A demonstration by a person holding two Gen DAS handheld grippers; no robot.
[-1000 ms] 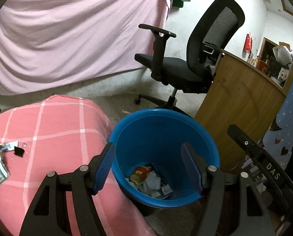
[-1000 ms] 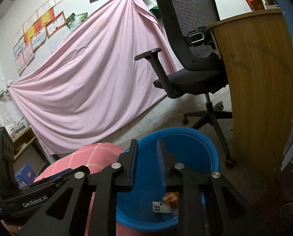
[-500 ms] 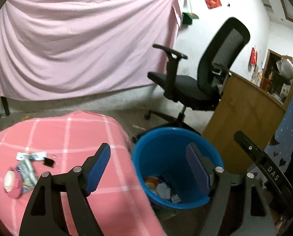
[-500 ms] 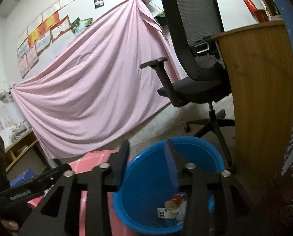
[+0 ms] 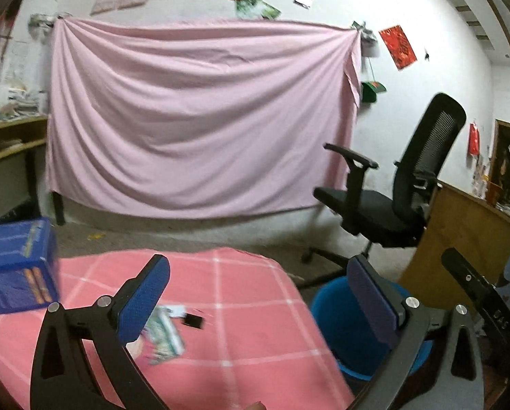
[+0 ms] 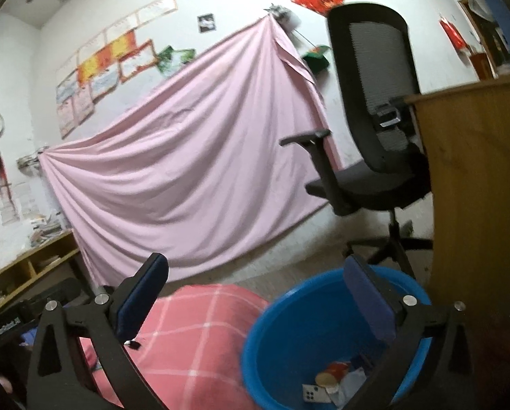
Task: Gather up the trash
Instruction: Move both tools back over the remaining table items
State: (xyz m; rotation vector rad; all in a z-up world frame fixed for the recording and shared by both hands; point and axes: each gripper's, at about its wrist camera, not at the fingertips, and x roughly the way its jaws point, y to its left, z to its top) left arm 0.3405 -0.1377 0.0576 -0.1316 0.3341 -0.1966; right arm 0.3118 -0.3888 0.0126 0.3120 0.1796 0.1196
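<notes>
A blue bin [image 6: 323, 335] stands on the floor to the right of the pink checked table [image 5: 241, 311]; it holds a red-and-white cup [image 6: 332, 372], a dice-like card and papers. The bin also shows in the left wrist view [image 5: 340, 328]. On the table lie a green-and-white wrapper [image 5: 164, 333] and a small black scrap [image 5: 191, 320]. My left gripper [image 5: 258, 297] is open and empty above the table, the wrapper near its left finger. My right gripper [image 6: 255, 300] is open and empty above the gap between table and bin.
A blue box [image 5: 15, 266] sits at the table's left edge. A black office chair [image 5: 391, 198] and a wooden desk [image 5: 467, 239] stand to the right. A pink sheet [image 5: 193, 119] hangs on the back wall. Low wooden shelves [image 6: 32, 270] stand at the left.
The left gripper has swung left from over the bin to over the table and tilted up. The right gripper has opened wide and moved back from the bin.
</notes>
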